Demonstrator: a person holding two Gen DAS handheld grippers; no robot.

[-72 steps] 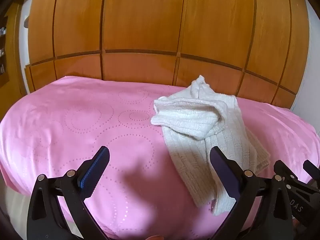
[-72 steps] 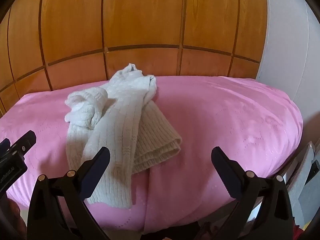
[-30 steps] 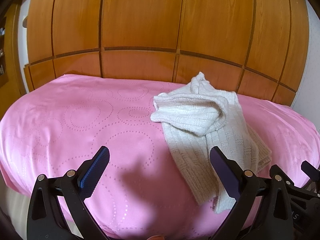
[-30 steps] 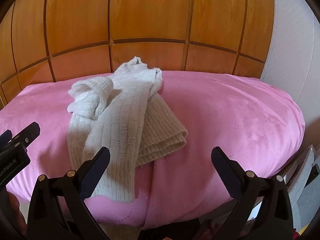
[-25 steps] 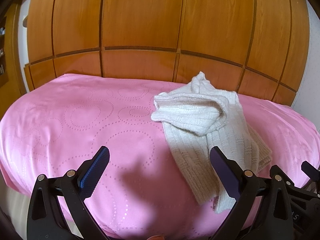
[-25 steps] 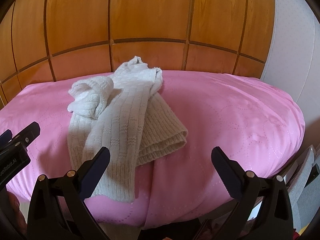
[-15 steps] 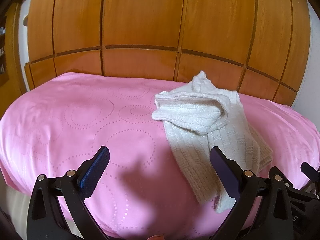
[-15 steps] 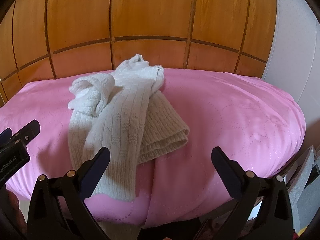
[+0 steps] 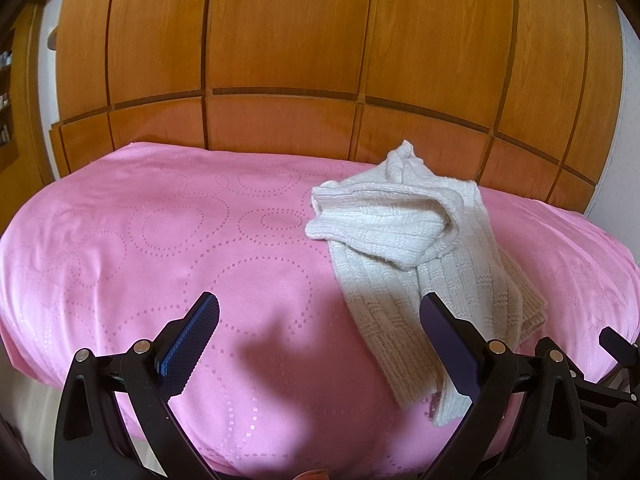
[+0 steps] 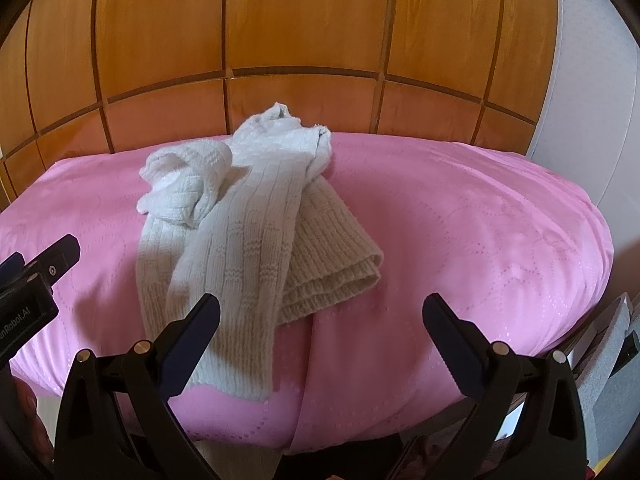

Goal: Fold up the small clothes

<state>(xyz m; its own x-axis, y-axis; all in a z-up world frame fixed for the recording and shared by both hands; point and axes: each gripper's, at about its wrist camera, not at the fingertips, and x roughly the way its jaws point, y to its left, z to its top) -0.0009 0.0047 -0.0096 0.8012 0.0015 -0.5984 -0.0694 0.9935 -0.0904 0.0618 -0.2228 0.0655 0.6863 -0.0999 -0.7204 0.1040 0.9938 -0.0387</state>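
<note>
**Both grippers wide, knit untouched**

I held my left gripper (image 9: 318, 340) with its jaws spread wide and nothing between them, above the pink bedcover (image 9: 160, 240). My right gripper (image 10: 320, 340) was just as wide apart and empty. The cream knitted garment (image 10: 244, 216) lay crumpled on the cover in front of the wooden panelling (image 10: 300, 20), one end bunched up, its long ribbed part trailing toward the near edge.
</note>
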